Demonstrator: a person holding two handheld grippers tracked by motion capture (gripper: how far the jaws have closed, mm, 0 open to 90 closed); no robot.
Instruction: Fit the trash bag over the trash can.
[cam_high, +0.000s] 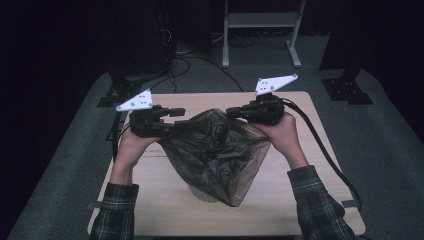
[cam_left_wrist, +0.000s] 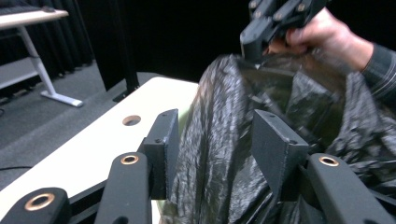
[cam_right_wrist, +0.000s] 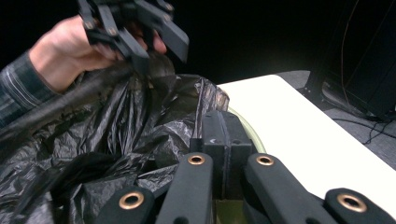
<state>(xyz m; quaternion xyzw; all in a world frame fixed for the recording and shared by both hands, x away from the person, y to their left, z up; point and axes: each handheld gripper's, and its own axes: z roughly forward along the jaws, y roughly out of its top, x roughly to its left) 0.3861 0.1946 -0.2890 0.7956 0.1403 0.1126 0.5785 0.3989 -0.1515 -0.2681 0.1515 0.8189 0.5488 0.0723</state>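
- Left gripper (cam_high: 176, 118): its jaws stand apart with the black bin bag's (cam_high: 215, 155) film loose between them, pads not pressing.
- The bag hangs stretched over the wooden table (cam_high: 150, 200), mouth apparently being spread to line the pale bin (cam_high: 202, 195) beneath; what is inside I cannot tell.
- Right gripper (cam_high: 233, 113): jaws clamped tight, apparently pinching the bag's rim to hold that side up.

The black plastic bag (cam_high: 215, 155) spans the tabletop (cam_high: 310, 150) middle between both hands, blocking any straight crossing (a pale container (cam_high: 202, 194) sits under it). Bare tabletop lies open on the left, right and near edges, passable at either side.
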